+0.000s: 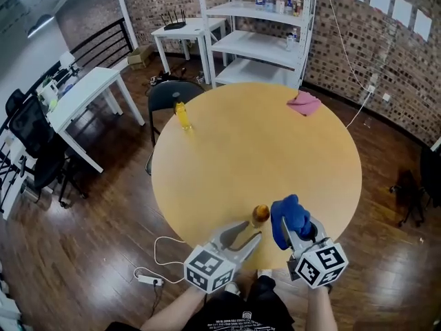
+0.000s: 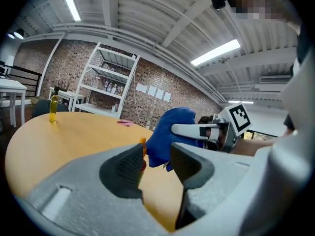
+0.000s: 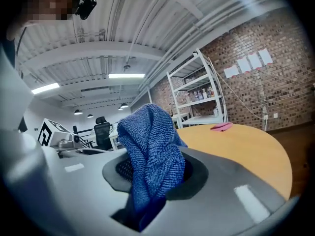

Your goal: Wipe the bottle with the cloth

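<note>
Two claws: both mine, both full, held side by side above the near edge of the round wooden table [image 1: 207, 178]
Left claw [image 1: 244, 234]: jaws partway closed, pinching the bottle [image 1: 260, 215] by its body
Right claw [image 1: 295, 234]: jaws pressed together on a bunched blue cloth [image 1: 288, 216], which bulges up and out past the tips
Key relation: the cloth sits just to the right of the bottle's cap; I cannot tell whether they touch; in the left gripper view the cloth hangs just beyond my jaws, to the right
Bottle's long axis: along my left jaws, cap end pointing away from me, out past the tips
Nearer hand: the right one, carrying the cloth; I judge a short sideways move to the left would bring it onto the bottle
Bottle's look: small, yellowish body, rounded amber-orange cap; most of the body is hidden by my jaws
Elsewhere: a yellow bottle [image 1: 182, 114] and a pink cloth [image 1: 304, 103] sit well apart at the table's far side
</note>
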A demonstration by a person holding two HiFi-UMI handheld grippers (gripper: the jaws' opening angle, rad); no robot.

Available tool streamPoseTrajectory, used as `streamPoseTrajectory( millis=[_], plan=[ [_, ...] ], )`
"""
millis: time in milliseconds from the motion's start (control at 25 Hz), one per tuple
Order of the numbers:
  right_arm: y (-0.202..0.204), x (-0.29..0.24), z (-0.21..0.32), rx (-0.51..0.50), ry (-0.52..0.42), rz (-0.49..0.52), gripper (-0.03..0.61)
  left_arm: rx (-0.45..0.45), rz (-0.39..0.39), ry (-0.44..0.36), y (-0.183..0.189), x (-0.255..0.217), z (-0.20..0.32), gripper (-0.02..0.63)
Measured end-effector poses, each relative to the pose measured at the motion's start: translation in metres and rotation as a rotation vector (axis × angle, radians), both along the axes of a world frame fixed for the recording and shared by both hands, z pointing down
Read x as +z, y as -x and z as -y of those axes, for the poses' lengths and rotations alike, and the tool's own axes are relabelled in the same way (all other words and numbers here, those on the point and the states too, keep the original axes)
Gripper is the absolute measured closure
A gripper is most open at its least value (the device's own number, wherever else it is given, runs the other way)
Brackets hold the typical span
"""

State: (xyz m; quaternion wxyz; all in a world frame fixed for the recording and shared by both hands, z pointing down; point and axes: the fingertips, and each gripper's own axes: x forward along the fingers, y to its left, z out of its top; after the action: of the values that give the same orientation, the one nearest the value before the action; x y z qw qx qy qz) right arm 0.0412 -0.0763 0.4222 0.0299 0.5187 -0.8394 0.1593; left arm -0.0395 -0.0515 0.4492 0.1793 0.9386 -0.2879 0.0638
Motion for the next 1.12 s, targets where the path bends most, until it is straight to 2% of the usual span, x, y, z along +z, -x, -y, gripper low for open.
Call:
streamPoseTrajectory(
  millis=[160, 240, 520, 800, 920, 1120],
  plan=[
    [0.014, -0.016, -0.037, 0.053, -0.02, 0.001, 0.469, 0.02, -0.009, -0.009, 0.0, -0.014, -0.026, 0.452],
    [0.019, -0.02, -0.054, 0.068, -0.026, 0.005, 0.471, 0.013, -0.016, -0.016, -0.001, -0.021, -0.04, 0.503],
    [0.029, -0.033, -0.112, 0.083, -0.061, 0.001, 0.472, -0.023, -0.048, -0.041, -0.008, -0.038, -0.091, 0.606],
    [0.024, -0.048, -0.179, 0.042, -0.098, -0.018, 0.476, -0.116, -0.027, -0.068, -0.018, -0.051, -0.149, 0.611],
    [0.018, -0.049, -0.206, 0.031, -0.108, -0.022, 0.477, -0.145, 0.005, -0.075, -0.024, -0.051, -0.177, 0.611],
    [0.02, -0.048, -0.248, 0.008, -0.116, -0.035, 0.477, -0.21, 0.026, -0.084, -0.02, -0.052, -0.218, 0.611]
  ],
)
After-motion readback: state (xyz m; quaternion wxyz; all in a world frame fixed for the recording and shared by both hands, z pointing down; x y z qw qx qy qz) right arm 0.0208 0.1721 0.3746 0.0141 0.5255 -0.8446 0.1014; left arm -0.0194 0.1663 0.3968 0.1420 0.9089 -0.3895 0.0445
